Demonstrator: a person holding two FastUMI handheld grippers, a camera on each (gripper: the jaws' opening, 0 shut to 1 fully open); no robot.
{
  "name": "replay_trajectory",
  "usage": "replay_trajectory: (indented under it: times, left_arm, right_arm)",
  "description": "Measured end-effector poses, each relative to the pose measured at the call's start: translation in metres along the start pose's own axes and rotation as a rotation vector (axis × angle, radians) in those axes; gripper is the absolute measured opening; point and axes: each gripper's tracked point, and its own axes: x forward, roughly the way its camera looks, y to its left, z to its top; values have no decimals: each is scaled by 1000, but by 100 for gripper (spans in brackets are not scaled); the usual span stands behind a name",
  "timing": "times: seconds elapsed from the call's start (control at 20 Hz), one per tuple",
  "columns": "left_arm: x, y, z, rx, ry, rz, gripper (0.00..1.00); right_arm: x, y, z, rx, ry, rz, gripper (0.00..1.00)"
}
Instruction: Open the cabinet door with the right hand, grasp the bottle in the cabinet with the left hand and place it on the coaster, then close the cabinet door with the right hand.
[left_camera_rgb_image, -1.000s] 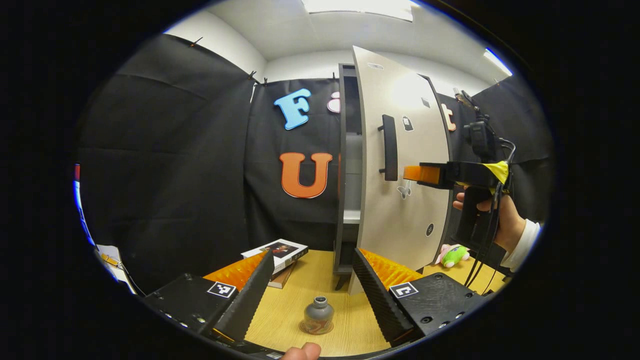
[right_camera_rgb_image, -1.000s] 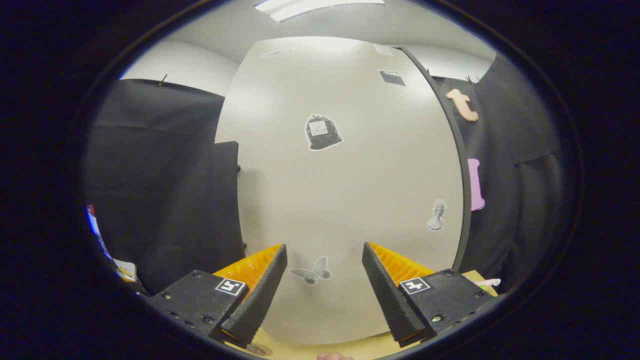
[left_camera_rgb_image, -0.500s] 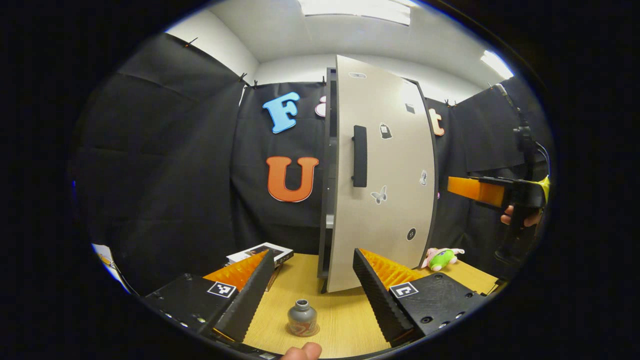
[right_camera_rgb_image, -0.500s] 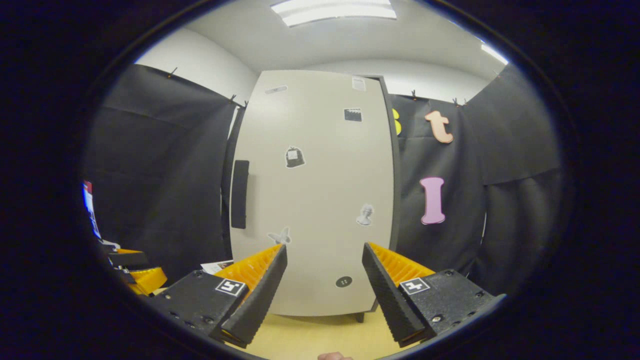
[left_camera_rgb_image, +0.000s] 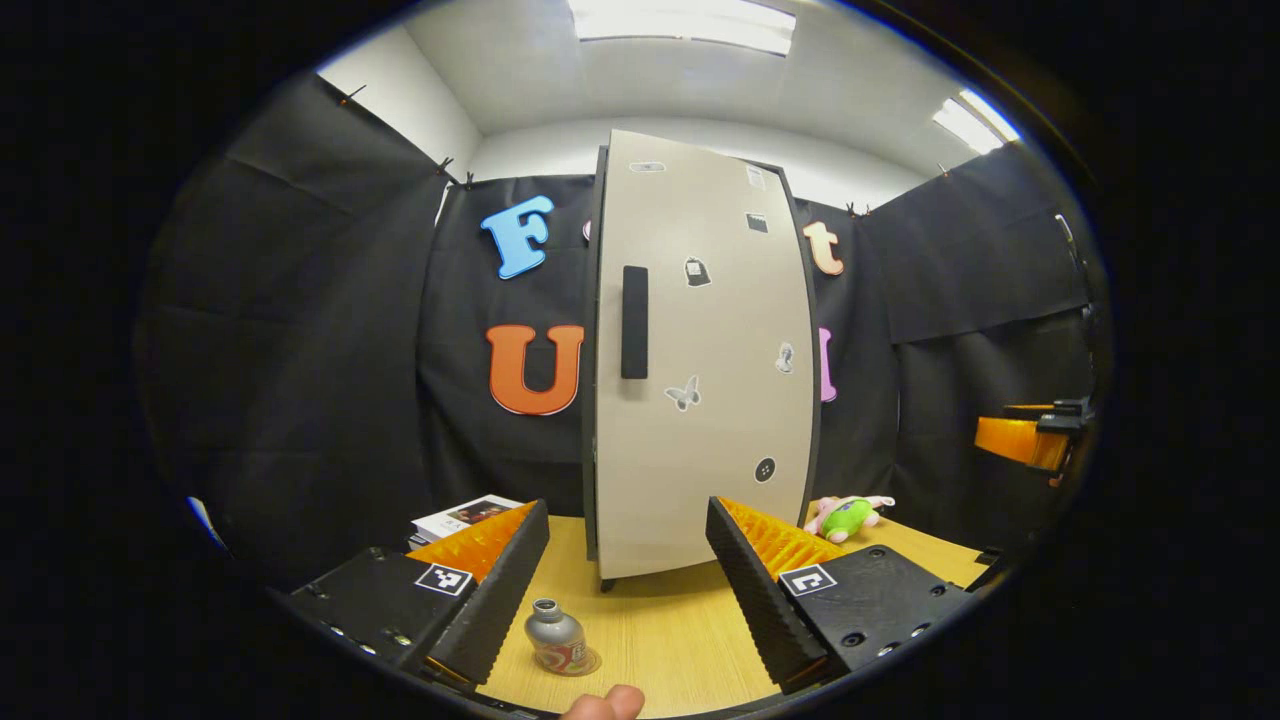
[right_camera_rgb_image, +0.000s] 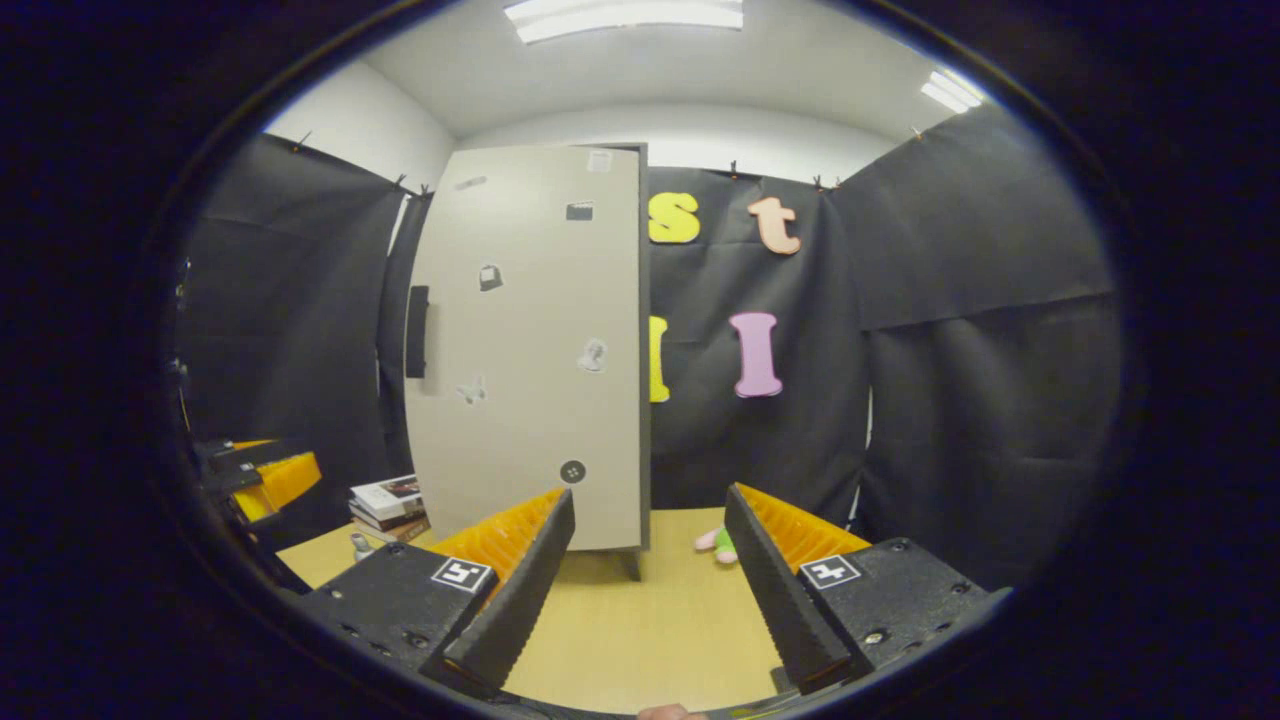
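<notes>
Ahead of the left gripper (left_camera_rgb_image: 628, 585), jaws wide, empty: cabinet door (left_camera_rgb_image: 700, 370) flush; bottle (left_camera_rgb_image: 556, 636) on coaster (left_camera_rgb_image: 588, 663). Right gripper (right_camera_rgb_image: 648, 590): wide, empty.

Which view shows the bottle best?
The left gripper view: the bottle stands close on the table, label visible. In the right gripper view it is a tiny shape near the books.
</notes>
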Motion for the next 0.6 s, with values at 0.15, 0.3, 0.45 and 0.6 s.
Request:
replay_trajectory:
  times: [0.15,0.3,0.45,0.6]
  left_arm:
    - [-4,-6,6,-12,-15,-11,95]
    - [-6,-5,9,-7,-24,-1,95]
    - [-10,-5,12,-5,-31,13,95]
    - [-12,-1,12,-12,-31,25,95]
  right_arm:
    - [-12,-10,-14,-1,11,-53,97]
    - [-19,-9,-17,18,10,-52,98]
    - [-18,-11,-9,36,-12,-56,97]
    - [-17,-9,-7,33,-7,-49,97]
